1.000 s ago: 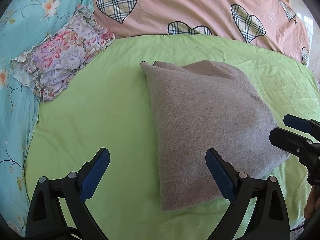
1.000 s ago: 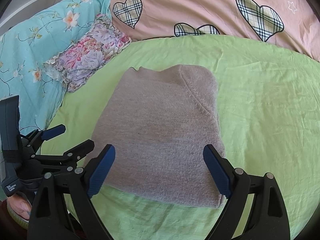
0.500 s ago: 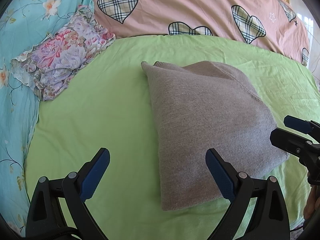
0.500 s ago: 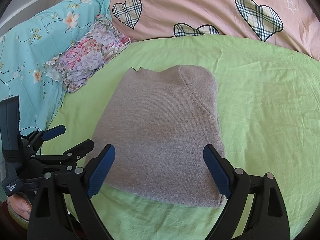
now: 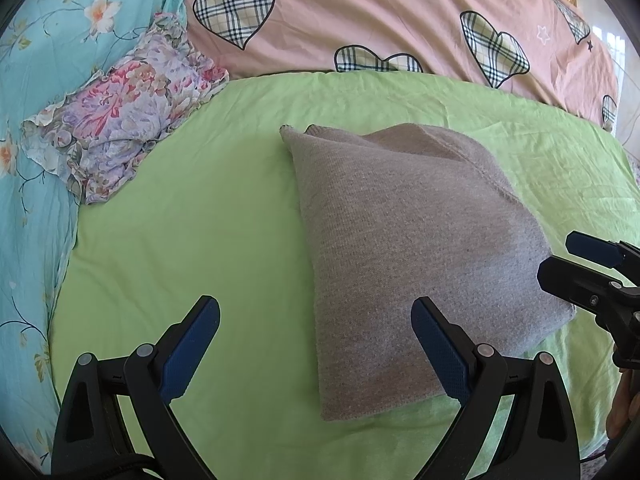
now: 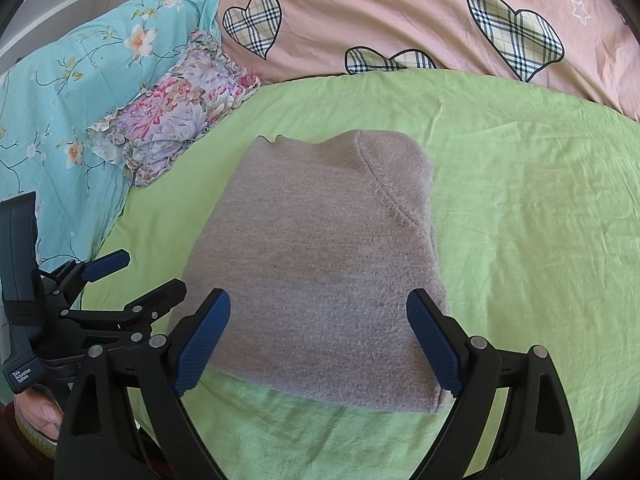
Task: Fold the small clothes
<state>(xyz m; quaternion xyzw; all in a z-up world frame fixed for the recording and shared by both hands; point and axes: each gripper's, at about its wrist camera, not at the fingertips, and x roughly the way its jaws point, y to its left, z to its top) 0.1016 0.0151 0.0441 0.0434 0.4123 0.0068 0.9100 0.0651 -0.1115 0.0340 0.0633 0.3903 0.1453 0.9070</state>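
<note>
A grey knitted garment (image 5: 408, 248) lies folded into a compact rectangle on the green sheet (image 5: 192, 240); it also shows in the right wrist view (image 6: 320, 256). My left gripper (image 5: 316, 344) is open and empty, hovering above the garment's near left corner. My right gripper (image 6: 318, 340) is open and empty, hovering above the garment's near edge. Each gripper shows in the other's view: the right one at the far right (image 5: 576, 268), the left one at the lower left (image 6: 132, 280).
A folded floral garment (image 5: 124, 112) lies at the left on a turquoise flowered cover (image 5: 36, 60). A pink quilt with plaid hearts (image 5: 380, 16) runs along the back. The green sheet (image 6: 540, 200) extends to the right of the grey garment.
Hardly anything has changed. Both grippers stay open above the garment's near edge, with only a slight drift of the views.
</note>
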